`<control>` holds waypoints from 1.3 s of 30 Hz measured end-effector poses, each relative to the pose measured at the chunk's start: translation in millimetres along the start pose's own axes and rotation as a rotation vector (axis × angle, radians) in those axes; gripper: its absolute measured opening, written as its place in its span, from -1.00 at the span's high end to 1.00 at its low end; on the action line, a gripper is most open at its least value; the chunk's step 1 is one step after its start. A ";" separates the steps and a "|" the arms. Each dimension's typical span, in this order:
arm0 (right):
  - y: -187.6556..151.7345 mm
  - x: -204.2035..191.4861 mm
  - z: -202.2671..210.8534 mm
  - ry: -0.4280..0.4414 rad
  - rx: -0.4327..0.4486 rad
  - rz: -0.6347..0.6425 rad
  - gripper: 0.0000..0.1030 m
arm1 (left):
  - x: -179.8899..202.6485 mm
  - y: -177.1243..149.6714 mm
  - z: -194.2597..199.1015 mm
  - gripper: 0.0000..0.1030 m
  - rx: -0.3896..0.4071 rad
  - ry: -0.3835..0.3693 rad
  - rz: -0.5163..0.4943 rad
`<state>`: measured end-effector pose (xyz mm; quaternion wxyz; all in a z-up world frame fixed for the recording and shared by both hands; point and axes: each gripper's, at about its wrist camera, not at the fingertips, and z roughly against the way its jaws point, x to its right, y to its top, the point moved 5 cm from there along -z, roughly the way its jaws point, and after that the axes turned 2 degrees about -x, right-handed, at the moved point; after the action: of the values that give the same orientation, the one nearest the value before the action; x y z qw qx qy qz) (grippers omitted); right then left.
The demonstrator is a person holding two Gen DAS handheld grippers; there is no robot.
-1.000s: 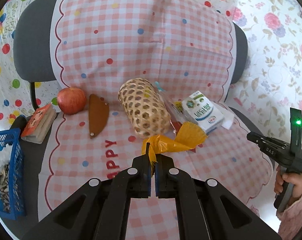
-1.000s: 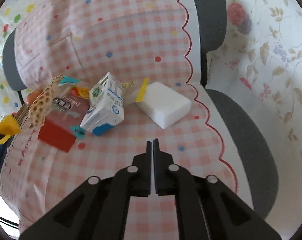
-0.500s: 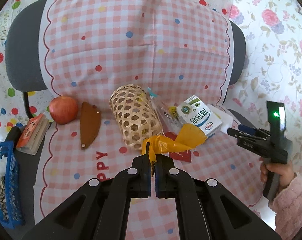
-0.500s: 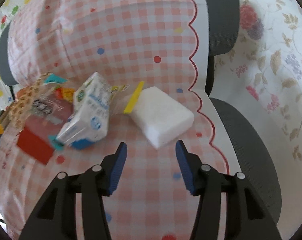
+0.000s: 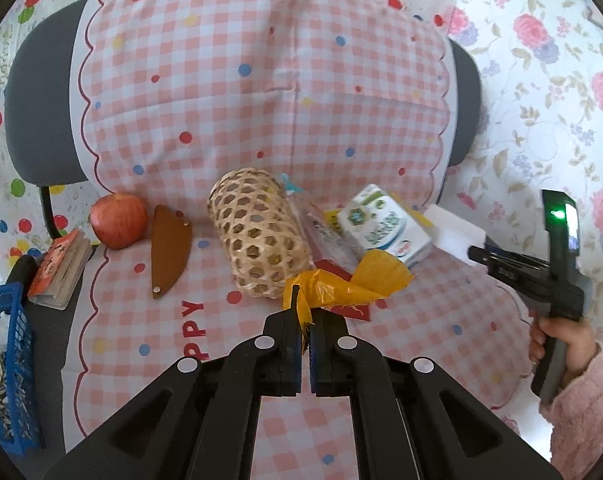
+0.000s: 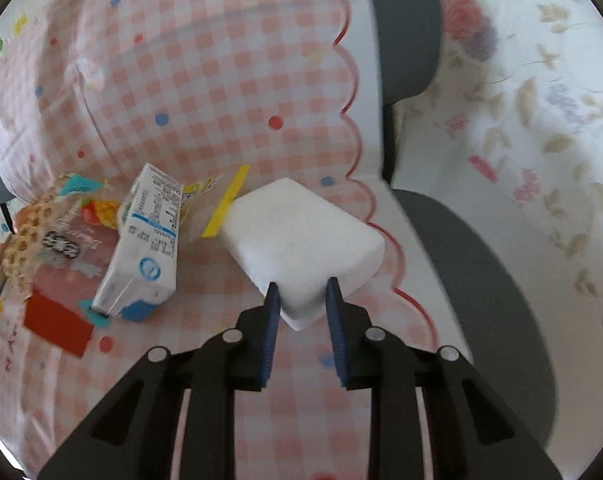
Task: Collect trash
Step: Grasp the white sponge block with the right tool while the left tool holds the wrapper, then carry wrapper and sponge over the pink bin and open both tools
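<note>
my right hand-held gripper [image 6: 300, 296] was pressed together a second ago; now it's spread and straddling the near corner of the white foam block [image 6: 301, 236], not squeezing yet. block sits on the chair seat just right of the milk carton [image 6: 145, 248]. my left hand-held gripper [image 5: 305, 314] still pinches the yellow wrapper [image 5: 353, 286], in front of the wicker basket [image 5: 257, 232]. next i guess: close on the block. blue bin [image 5: 5, 364] is far left of the basket.

The right tool [image 6: 300, 294] has opened (from fully closed) and advanced — now straddling the white block's [image 6: 301, 232] corner.
</note>
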<state>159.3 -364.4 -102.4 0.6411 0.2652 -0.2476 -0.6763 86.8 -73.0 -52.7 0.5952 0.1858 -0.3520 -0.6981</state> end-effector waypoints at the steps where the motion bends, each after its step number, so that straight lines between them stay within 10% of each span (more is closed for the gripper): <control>1: -3.4 2.5 11.1 -0.007 0.012 -0.005 0.55 | 2.8 -0.7 2.6 0.95 0.004 -0.008 -0.004; 18: -144.3 13.4 203.1 -0.047 0.133 -0.030 0.53 | 107.2 -83.1 66.7 0.95 0.021 -0.254 -0.161; 39: -310.4 56.5 277.5 -0.239 0.065 -0.196 0.48 | 228.3 -198.8 84.8 0.94 -0.085 -0.435 -0.402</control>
<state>-258.8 -405.1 -109.8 0.5291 0.2265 -0.3167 -0.7540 -160.8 -261.0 -100.0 0.3628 0.0728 -0.3979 -0.8395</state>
